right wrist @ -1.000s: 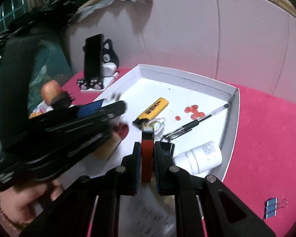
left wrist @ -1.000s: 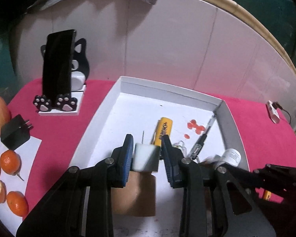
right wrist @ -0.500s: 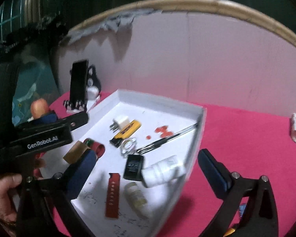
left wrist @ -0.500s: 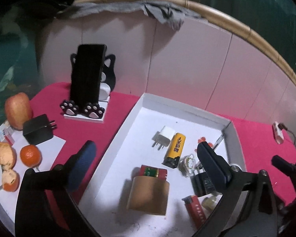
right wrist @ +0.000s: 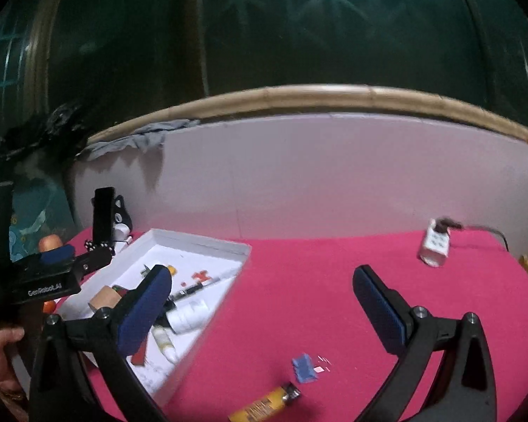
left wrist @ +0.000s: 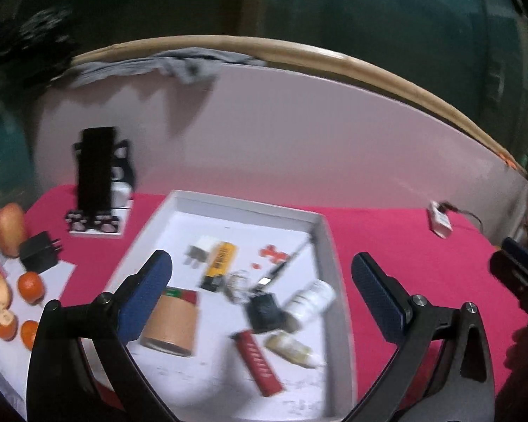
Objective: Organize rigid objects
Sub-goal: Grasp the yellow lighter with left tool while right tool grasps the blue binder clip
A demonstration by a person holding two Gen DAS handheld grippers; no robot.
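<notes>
In the left wrist view my left gripper (left wrist: 260, 260) stands wide open and empty above the white tray (left wrist: 331, 263). In the tray lie a white charger plug (left wrist: 200, 249), a yellow lighter (left wrist: 220, 263), a brown cardboard tube (left wrist: 170, 320), a red flat strip (left wrist: 258, 362), a white bottle (left wrist: 309, 300), a black pen (left wrist: 288, 263) and a small black item (left wrist: 264, 311). My right gripper (right wrist: 260, 274) is open too, empty, over the pink cloth to the right of the tray (right wrist: 200, 242). Below it on the cloth lie a blue binder clip (right wrist: 304, 367) and a second yellow lighter (right wrist: 264, 404).
A phone on a cat-shaped stand (left wrist: 96, 176) stands behind the tray's left corner. An apple (left wrist: 7, 225), a black charger (left wrist: 38, 251) and oranges (left wrist: 30, 285) lie at the far left. A white adapter with a cable (right wrist: 434, 249) sits at the back right. A white board walls the back.
Both grippers opened: the left let go of the white plug, the right of the red strip, both now in the tray. Both drew back and up; the right swung right over the cloth.
</notes>
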